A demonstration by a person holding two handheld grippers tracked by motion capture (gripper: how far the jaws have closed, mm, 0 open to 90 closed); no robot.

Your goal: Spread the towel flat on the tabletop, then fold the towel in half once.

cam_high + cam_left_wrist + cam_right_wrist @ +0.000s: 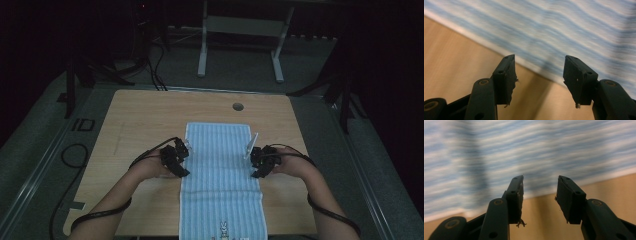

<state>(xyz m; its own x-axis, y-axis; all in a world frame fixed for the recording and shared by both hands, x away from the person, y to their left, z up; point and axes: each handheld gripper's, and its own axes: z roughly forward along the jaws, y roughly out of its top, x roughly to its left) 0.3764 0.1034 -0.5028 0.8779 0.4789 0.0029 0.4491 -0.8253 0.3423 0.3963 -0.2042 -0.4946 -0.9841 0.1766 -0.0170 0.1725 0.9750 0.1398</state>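
Blue-striped towel (220, 175) lay flat down the wooden surface (140, 120), long axis running away from the person | left tongs (181, 156) at its left edge, right tongs (253, 156) at its right, equally near | both part-open, gripping nothing

A blue-and-white striped towel (220, 180) lies flat and spread lengthwise down the middle of the tabletop (145, 115), its near end at the front edge.

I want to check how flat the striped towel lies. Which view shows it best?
The high view: the whole towel lies spread out on the table. The left and right gripper views give blurred close-ups of its stripes and one edge.
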